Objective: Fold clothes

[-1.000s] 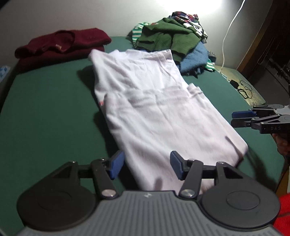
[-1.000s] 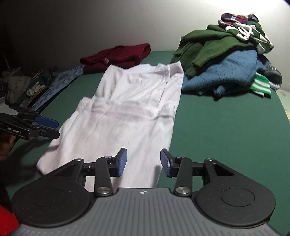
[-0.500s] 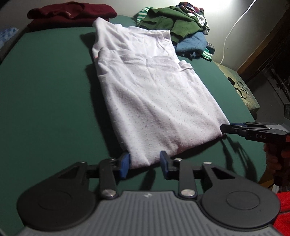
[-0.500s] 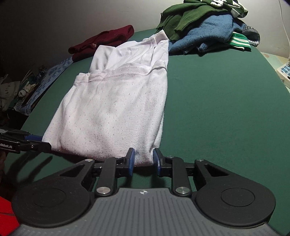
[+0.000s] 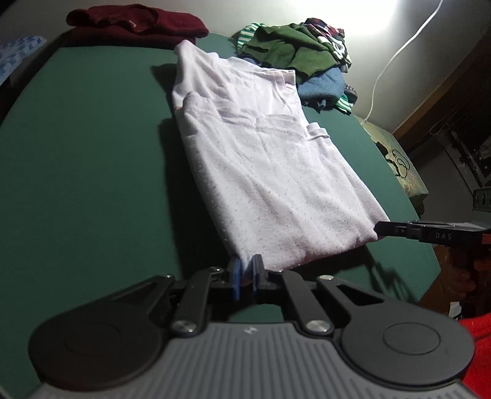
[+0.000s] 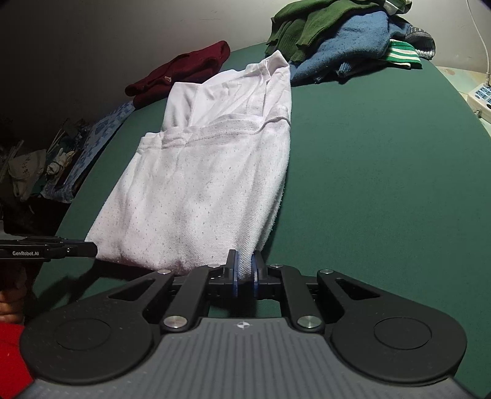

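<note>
A white shirt [image 5: 264, 165] lies partly folded lengthwise on the green table [image 5: 79, 172]; it also shows in the right wrist view [image 6: 202, 190]. My left gripper [image 5: 245, 271] is shut on the shirt's near left corner. My right gripper [image 6: 245, 271] is shut on the shirt's near right corner. The right gripper shows from the side in the left wrist view [image 5: 380, 228], at the shirt's edge. The left gripper shows from the side in the right wrist view [image 6: 93, 248].
A folded maroon garment [image 5: 135, 26] lies at the far left of the table. A pile of green, blue and striped clothes [image 6: 346, 36] sits at the far right, touching the shirt's far end. A white cable [image 5: 396, 58] hangs past the table.
Both grippers lowered to the shirt's near edge and closed from open onto its two near corners.
</note>
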`<state>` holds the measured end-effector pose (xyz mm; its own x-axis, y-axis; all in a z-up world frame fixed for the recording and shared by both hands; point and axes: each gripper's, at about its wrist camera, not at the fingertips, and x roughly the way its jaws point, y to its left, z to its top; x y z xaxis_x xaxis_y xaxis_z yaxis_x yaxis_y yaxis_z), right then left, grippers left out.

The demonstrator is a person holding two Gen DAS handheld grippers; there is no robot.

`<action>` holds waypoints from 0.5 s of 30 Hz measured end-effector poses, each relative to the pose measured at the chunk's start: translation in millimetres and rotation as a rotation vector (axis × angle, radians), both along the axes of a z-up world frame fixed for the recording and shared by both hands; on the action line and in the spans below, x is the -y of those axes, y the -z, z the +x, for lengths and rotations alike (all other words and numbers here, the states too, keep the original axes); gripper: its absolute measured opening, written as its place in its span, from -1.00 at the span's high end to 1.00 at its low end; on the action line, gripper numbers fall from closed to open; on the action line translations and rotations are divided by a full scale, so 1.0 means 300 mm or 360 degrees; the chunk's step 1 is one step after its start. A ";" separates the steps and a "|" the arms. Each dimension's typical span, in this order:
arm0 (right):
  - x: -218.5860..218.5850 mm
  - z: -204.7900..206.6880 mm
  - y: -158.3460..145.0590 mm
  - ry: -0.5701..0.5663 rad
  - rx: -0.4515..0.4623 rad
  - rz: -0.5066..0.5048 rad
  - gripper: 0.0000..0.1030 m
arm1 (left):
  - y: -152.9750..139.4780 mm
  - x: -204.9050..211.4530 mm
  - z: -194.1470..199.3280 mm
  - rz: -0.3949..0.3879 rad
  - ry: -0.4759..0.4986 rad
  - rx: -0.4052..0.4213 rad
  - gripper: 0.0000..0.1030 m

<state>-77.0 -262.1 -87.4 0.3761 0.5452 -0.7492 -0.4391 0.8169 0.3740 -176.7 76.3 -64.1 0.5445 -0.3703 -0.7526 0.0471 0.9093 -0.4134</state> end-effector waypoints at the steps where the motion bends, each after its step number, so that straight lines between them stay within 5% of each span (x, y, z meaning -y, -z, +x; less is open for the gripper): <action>1: 0.000 -0.013 0.001 -0.0008 -0.0019 -0.0009 0.83 | -0.002 -0.002 -0.005 0.0000 0.0025 -0.0015 0.98; 7: 0.012 -0.091 0.019 -0.0011 -0.0154 -0.0084 0.82 | 0.041 0.006 -0.028 -0.0016 0.0143 -0.0177 0.99; 10: 0.015 -0.103 -0.003 0.0000 -0.0125 -0.0175 0.57 | 0.050 0.000 -0.010 0.0090 0.0215 -0.0224 1.00; 12: 0.013 -0.090 -0.055 0.0028 -0.0006 -0.0222 0.34 | 0.003 -0.035 -0.025 0.0189 0.0211 -0.0133 1.00; 15: -0.016 -0.031 -0.130 0.0045 0.0185 -0.0117 0.37 | -0.087 -0.089 0.032 0.0197 0.0147 0.0081 0.97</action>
